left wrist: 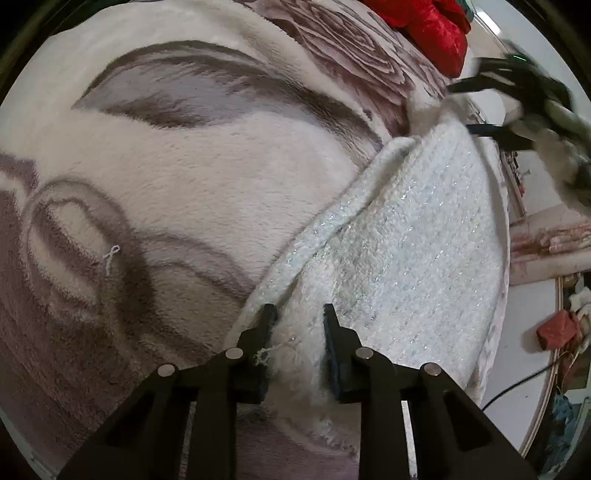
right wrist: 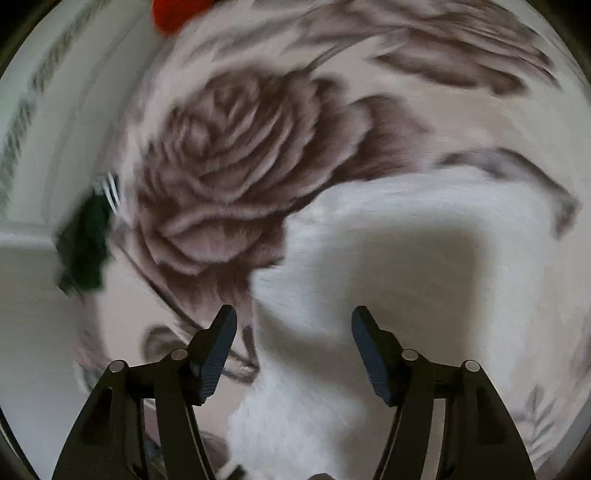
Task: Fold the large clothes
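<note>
1 white fuzzy garment (left wrist: 406,236) on rose-print blanket (left wrist: 166,177), near corner bunched between left gripper (left wrist: 300,314) fingers, clenched on it. Right gripper (right wrist: 293,317) spread wide above garment's far end, grasping nothing; view blurred. 2 grippers. 1 red cloth (left wrist: 432,26) beyond. Cluttered floor (left wrist: 524,354) on right.

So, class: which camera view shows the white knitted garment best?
The left wrist view: the white knitted garment lies sharp there, its ribbed edge and glittery threads clear on the rose-print blanket. The right wrist view is motion-blurred, showing the garment only as a featureless white patch.
</note>
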`<state>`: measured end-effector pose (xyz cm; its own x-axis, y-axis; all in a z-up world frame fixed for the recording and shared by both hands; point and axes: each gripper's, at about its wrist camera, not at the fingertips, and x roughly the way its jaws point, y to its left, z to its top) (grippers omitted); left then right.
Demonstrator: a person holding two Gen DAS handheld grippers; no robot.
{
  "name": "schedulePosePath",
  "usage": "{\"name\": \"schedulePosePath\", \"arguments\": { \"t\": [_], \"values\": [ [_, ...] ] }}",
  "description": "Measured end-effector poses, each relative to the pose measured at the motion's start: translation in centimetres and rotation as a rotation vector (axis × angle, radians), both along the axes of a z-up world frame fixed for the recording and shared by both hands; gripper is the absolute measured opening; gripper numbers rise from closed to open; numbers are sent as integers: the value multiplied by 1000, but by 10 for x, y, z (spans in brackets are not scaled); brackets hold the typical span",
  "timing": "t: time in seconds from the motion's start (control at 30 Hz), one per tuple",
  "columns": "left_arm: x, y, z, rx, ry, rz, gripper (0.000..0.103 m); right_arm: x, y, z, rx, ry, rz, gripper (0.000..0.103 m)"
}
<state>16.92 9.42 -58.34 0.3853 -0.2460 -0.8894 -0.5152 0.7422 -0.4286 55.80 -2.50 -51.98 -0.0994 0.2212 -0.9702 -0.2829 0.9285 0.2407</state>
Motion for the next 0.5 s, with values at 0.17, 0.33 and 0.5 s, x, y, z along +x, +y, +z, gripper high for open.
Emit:
{"name": "schedulePosePath", "arguments": {
  "t": [0.17,0.33,0.5],
  "values": [
    [-14,9,4,-39,-31,31,20,-3,31,-16,-247,-104,16,10],
    [-17,21,2,-50,-43,65,20,-4,61,3,-208,-193,19,9],
    [-25,42,-9,-238,-45,52,29,-7,73,-25,-218,-136,111,22]
  ]
}}
